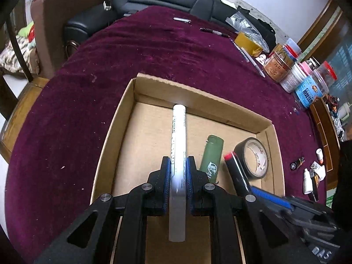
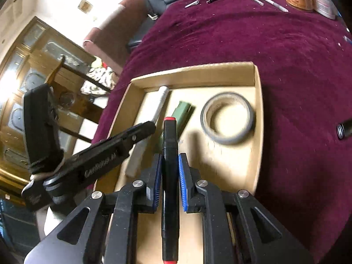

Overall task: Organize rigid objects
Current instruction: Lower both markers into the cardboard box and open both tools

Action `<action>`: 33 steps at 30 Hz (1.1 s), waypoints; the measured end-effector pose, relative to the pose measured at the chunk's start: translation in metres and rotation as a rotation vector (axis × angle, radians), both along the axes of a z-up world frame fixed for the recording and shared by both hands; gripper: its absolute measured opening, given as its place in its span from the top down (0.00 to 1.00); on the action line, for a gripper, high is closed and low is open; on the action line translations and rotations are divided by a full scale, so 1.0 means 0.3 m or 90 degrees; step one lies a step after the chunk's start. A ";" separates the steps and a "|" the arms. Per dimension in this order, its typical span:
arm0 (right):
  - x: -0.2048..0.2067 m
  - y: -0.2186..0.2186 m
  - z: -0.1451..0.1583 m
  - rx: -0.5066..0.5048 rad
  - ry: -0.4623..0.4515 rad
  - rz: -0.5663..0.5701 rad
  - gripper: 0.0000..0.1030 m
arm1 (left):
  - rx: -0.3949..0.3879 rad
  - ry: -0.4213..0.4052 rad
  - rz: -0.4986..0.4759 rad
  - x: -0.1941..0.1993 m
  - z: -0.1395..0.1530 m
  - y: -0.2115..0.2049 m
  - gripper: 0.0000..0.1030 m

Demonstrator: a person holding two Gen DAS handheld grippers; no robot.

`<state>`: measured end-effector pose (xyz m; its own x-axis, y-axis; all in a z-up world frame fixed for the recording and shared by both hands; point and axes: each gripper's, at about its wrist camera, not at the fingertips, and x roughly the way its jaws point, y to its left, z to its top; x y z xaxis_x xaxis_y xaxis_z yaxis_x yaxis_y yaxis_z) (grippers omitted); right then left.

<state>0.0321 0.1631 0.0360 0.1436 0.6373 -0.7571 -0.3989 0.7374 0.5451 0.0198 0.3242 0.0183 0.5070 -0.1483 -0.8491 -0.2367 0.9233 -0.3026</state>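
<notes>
I've got both tools over the cardboard box (image 1: 199, 98) now, and that box is my reference for everything here. My left gripper (image 1: 178, 165) is clamped tight on a white marker (image 1: 179, 129), blue pads pressing its sides, the marker pointing toward the box's far wall with its tip just short of it, above the box floor. My right gripper (image 2: 169, 165) is closed on a black marker (image 2: 169, 154) with red ends, its top cap reaching out over the middle of the box. From the left wrist view that same black marker (image 1: 236, 171) comes in from the box's right near corner. Inside the box, lying on the floor, I see a green lighter (image 1: 212, 156) roughly in the centre and a roll of black tape (image 1: 253, 157) flat against the right wall; the right wrist view is blurred but shows both, lighter (image 2: 183, 114) beside tape (image 2: 227, 117). Beyond the box's far right corner, on the purple cloth (image 1: 132, 55), there are pens (image 1: 214, 32), a yellow tape roll (image 1: 246, 43) and a cluster of jars (image 1: 286, 68).
</notes>
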 end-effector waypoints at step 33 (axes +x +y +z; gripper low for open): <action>-0.285 -0.717 0.272 -0.125 -0.498 -0.320 0.00 | 0.213 -0.304 0.040 -0.470 0.364 -0.548 0.04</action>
